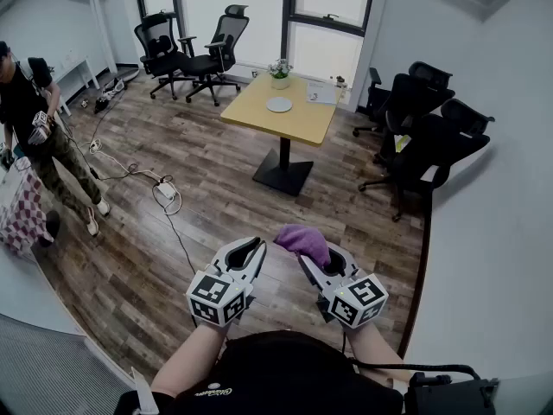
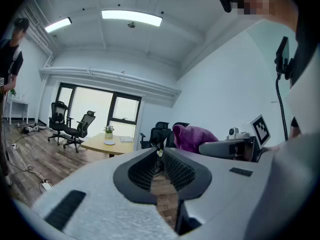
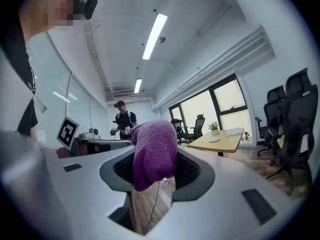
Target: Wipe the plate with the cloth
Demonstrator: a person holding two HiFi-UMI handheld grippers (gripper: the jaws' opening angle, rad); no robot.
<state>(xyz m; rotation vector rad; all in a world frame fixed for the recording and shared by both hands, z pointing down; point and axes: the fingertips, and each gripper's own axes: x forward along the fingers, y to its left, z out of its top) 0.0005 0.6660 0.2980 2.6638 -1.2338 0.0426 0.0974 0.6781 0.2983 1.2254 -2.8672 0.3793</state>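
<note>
Purple cloth (image 3: 152, 154) hung bunched between the fingers (image 3: 196, 172) of the right gripper (image 1: 308, 254), which were clamped on it so that a fold drooped below the dark ribbed pads and a rounded lump rose above them. The left gripper (image 1: 253, 251) was held just beside it on the left, apart from the cloth; its fingers (image 2: 138, 172) were drawn together at the tips with nothing between them, only a narrow slit of floor showing lower down. Both grippers were held close to the person's body, over the wooden floor (image 1: 207, 188) and well apart from the worktop (image 1: 302, 126). The plate (image 1: 279, 105), small and white, lay on the far part of that yellow worktop, across the room from the cloth. Near it stood a potted plant (image 1: 280, 73) at the far edge, and a sheet of paper (image 1: 323, 94) lay to the right of the plate. Black office chairs (image 1: 192, 48) stood by the windows at far left, and more were grouped against the right wall. Another person (image 1: 33, 132) stood at the left, and a cable (image 1: 138, 175) trailed over the floor nearby.
</note>
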